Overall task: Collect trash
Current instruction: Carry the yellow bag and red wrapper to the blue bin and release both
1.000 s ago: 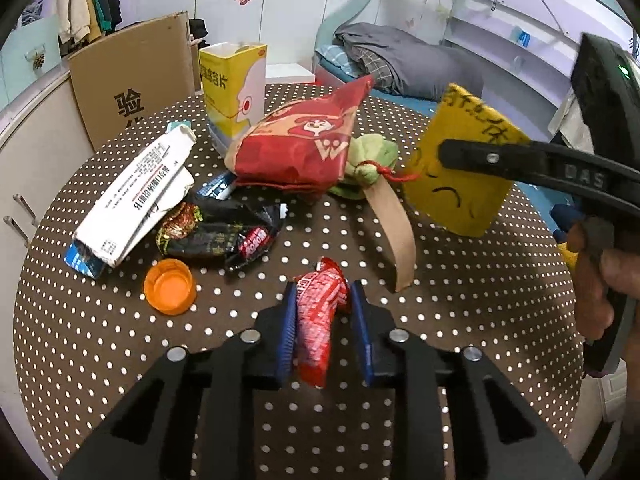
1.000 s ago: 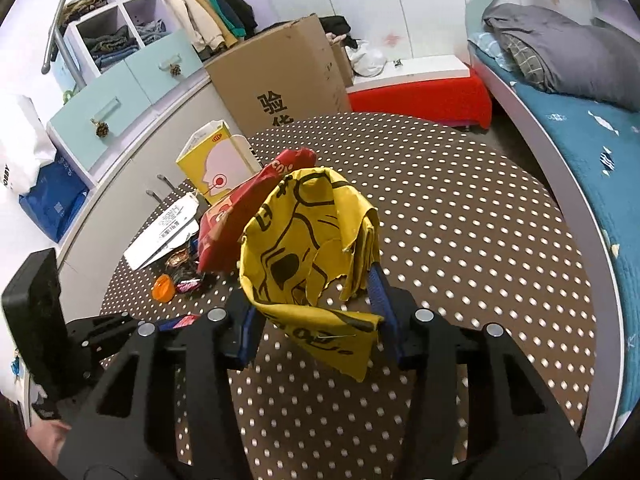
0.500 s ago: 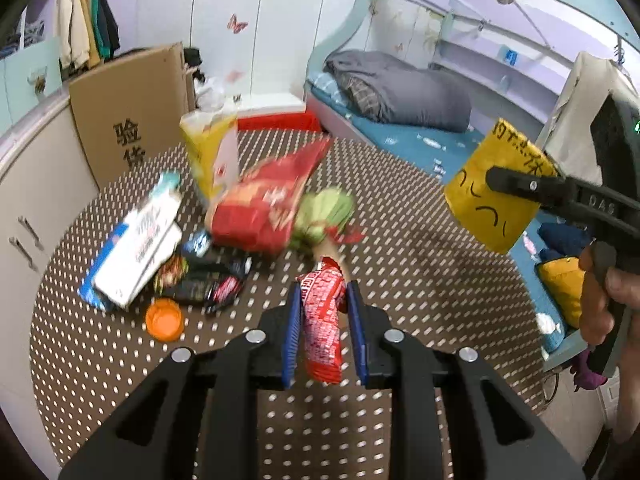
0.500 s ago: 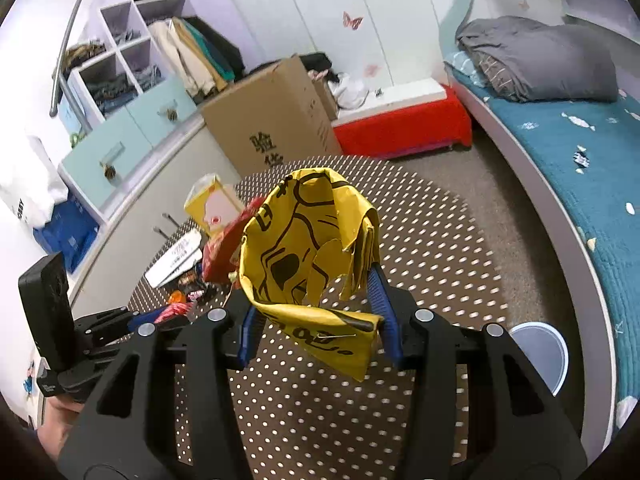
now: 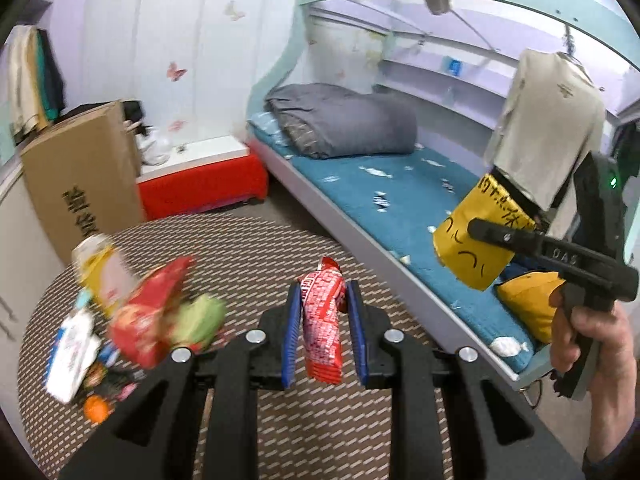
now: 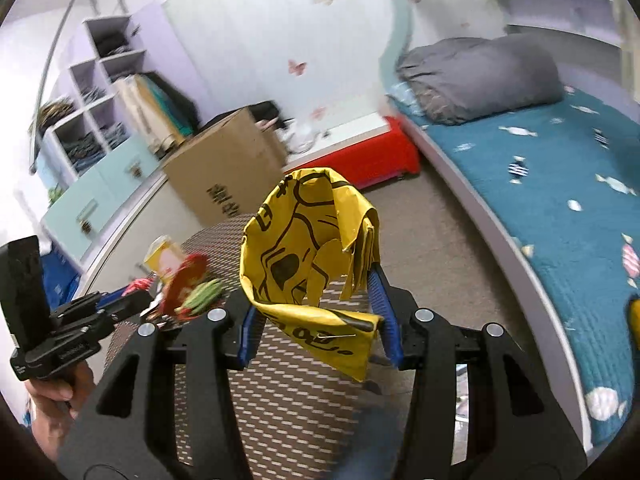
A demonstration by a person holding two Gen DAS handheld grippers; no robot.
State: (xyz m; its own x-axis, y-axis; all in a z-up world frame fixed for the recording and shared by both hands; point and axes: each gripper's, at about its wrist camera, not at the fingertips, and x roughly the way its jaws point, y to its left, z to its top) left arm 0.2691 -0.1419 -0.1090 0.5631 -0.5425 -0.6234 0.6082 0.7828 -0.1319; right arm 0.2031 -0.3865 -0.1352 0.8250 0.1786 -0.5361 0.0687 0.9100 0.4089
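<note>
Red snack wrapper (image 5: 322, 320) clenched in left claw (image 5: 323, 334), lifted off dotted worktop (image 5: 280, 432) since a second ago; yellow wrapper (image 6: 312, 264) gripped in right claw (image 6: 318, 320), now carried toward frame right, over bed edge; remaining litter pile (image 5: 132, 320) blurred at lower left; both pieces collected, bin drop likely next

left gripper (image 5: 323, 334) clamps red wrapper (image 5: 322, 328) above dotted table (image 5: 280, 432) | right gripper (image 5: 472, 228) holds yellow wrapper (image 5: 476, 248) over bed (image 5: 384, 192)
</note>
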